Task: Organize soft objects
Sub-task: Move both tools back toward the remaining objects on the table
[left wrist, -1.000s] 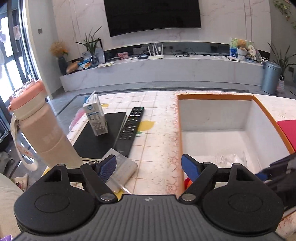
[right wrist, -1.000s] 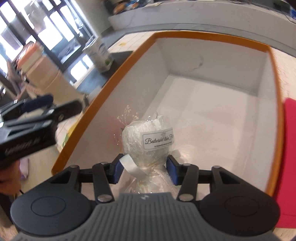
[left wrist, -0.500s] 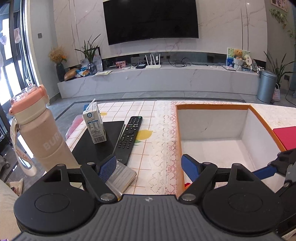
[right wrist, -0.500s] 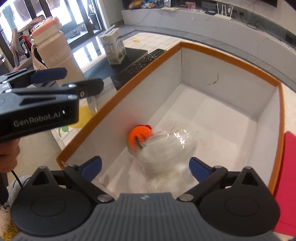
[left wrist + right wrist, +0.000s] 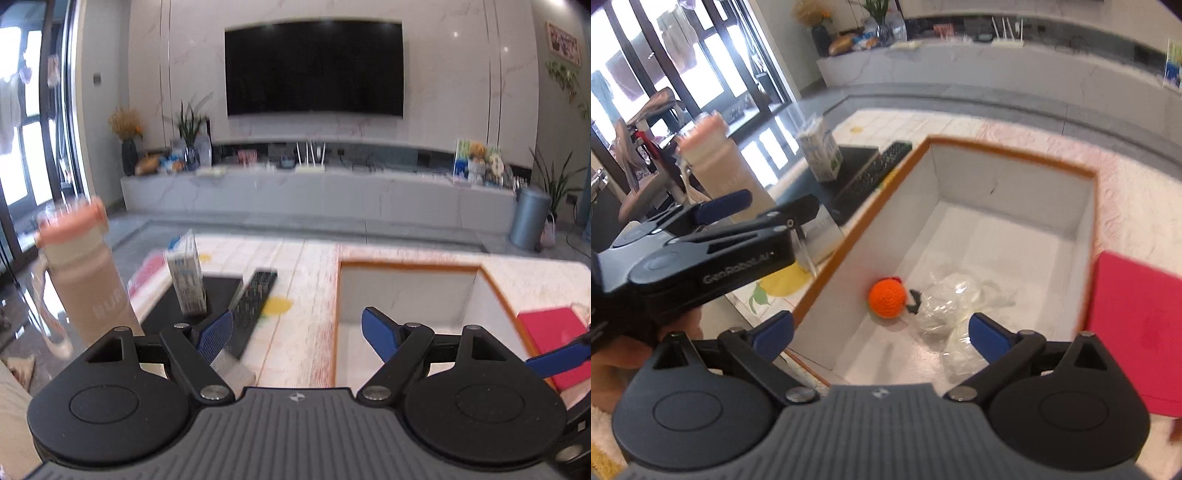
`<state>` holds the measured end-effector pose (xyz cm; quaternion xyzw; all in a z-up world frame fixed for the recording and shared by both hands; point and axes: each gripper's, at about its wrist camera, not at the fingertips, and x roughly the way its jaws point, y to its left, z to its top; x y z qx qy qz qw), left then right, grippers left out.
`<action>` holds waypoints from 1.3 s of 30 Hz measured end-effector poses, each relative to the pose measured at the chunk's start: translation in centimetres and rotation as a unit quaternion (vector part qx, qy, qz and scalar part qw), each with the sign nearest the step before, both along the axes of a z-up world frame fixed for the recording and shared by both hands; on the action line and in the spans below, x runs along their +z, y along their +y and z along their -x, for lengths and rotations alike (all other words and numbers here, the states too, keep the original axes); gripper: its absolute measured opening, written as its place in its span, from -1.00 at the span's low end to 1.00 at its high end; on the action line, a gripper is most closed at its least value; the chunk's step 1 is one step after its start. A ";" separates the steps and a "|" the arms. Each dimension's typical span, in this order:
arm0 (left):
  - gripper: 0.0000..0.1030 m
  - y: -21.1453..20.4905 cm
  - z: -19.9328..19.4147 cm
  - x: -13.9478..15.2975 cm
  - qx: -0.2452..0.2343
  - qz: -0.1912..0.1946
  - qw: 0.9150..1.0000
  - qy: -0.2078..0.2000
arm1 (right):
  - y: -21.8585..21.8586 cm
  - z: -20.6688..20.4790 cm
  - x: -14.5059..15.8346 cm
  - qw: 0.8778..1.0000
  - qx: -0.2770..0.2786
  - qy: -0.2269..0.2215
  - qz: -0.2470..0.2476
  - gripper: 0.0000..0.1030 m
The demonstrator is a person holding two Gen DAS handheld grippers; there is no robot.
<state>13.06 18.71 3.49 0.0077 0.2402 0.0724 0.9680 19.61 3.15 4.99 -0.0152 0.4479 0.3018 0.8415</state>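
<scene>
In the right wrist view a white box with an orange rim holds an orange crocheted ball and, touching it on the right, a clear cellophane-wrapped bundle, both on the box floor at the near end. My right gripper hangs open above them, with nothing between its blue pads. My left gripper is to the left of the box, held in a hand. In the left wrist view the left gripper is open and empty over the table beside the box.
Left of the box stand a pink bottle and a milk carton, with a black remote lying on a dark pad. A flat red item lies right of the box. A TV wall is behind.
My right gripper opened, let go of the wrapped bundle and rose; the bundle now lies in the box beside the orange ball. My left gripper lifted and tilted upward.
</scene>
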 end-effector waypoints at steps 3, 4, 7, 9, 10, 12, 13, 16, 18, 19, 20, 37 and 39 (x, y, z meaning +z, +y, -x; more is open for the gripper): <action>0.82 -1.5 0.8 1.4 -0.011 -0.024 0.999 -0.034 | -1.6 1.2 2.6 0.999 -0.004 -0.035 0.010 0.92; 0.82 -2.0 0.9 1.7 -0.018 -0.026 0.999 -0.038 | -2.3 1.5 3.6 0.999 -0.007 -0.046 0.009 0.92; 0.82 -3.9 1.5 2.7 -0.032 -0.033 0.998 -0.041 | -4.6 2.9 6.9 0.996 -0.025 -0.081 0.007 0.92; 0.82 -5.5 2.4 3.4 -0.049 -0.049 0.996 -0.051 | -6.3 3.9 9.2 0.993 -0.037 -0.108 0.004 0.92; 0.82 -6.2 2.9 3.9 -0.057 -0.054 0.995 -0.065 | -7.2 4.4 10.2 0.992 -0.040 -0.121 0.004 0.92; 0.82 -7.4 4.0 4.9 -0.068 -0.040 0.993 -0.091 | -8.8 5.5 11.9 0.987 -0.055 -0.147 0.017 0.92; 0.82 -7.9 4.5 5.4 -0.076 -0.023 0.992 -0.099 | -9.7 6.1 12.7 0.985 -0.067 -0.160 0.023 0.92; 0.82 -9.6 5.1 6.4 -0.116 0.031 0.988 -0.096 | -12.8 7.8 14.6 0.980 -0.092 -0.176 0.022 0.92; 0.82 -10.9 5.3 6.6 -0.146 0.056 0.984 -0.086 | -15.1 8.8 15.4 0.977 -0.112 -0.179 0.026 0.92; 0.82 -11.7 5.2 6.7 -0.159 0.064 0.982 -0.079 | -16.2 9.5 15.6 0.975 -0.123 -0.182 0.029 0.92; 0.82 -12.5 5.1 6.6 -0.170 0.069 0.980 -0.070 | -17.3 10.1 15.8 0.973 -0.133 -0.184 0.033 0.92; 0.77 -23.3 -0.6 -3.8 -0.261 0.070 0.961 0.057 | -35.2 8.6 2.4 0.935 -0.330 -0.100 0.085 0.92; 0.77 -24.1 -0.5 -5.0 -0.277 0.059 0.956 0.071 | -35.2 7.2 -1.1 0.945 -0.312 -0.059 0.085 0.92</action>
